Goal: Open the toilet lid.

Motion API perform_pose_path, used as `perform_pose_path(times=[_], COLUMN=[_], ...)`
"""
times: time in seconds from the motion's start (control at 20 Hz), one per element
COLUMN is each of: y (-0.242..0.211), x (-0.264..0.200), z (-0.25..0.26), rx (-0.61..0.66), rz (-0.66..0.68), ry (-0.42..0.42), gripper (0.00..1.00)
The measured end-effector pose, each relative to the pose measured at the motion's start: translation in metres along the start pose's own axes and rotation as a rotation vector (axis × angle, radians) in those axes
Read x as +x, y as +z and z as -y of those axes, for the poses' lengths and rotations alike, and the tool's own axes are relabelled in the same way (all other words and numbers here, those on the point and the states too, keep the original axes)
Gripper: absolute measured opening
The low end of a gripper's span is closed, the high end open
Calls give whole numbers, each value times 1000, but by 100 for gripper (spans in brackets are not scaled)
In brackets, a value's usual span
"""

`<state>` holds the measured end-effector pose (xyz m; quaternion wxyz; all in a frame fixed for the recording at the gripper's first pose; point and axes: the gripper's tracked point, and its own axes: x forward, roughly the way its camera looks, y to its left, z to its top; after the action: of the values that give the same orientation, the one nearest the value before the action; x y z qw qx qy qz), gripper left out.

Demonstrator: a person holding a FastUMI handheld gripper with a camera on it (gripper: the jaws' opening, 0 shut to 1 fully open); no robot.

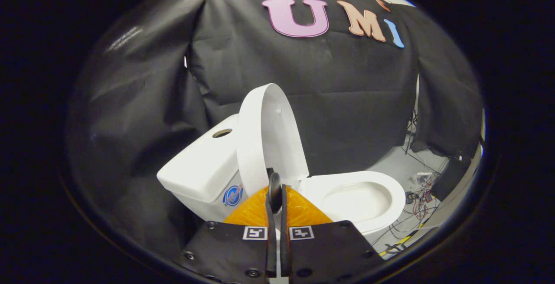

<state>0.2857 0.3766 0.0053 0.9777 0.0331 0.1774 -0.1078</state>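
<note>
With the toilet lid (269,136) standing almost upright, its edge turned toward us and leaning back at the tank (204,171), this looks like the closing stretch of the lift. The hand-held gripper (277,197) sits right at the lid's lower rim, its two fingers (274,193) drawn nearly together with only a thin slit between them. Whether they pinch the rim or merely rest against it, I cannot tell; the contact is hidden behind the orange finger bodies. To the right, the seat (381,184) lies flat and the bowl is fully exposed, so the opening itself seems largely done. Next call, by my reading: nudge the lid the last bit back until it rests on the tank, then ease away gently so it doesn't tip forward again. Cables (416,201) trail on the floor (399,162) at far right.
</note>
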Motion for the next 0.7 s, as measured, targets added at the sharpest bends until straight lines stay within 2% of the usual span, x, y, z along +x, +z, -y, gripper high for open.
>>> perform_pose_path(times=[0.1,0.2,0.3,0.4,0.55,0.6,0.7], y=[0,-1,-1,-2,-6,-6,-6], x=[-1,2,-1,-1,-12,-16,-29], z=[-6,-14,-14,-14,-18,-16,-7], rx=[-10,-25,-26,-18,-54,-74,-102], rz=[4,-4,-4,10,9,11,25], ry=[27,61,90,113,198,212,225], gripper=[4,13,13,20,23,20,22])
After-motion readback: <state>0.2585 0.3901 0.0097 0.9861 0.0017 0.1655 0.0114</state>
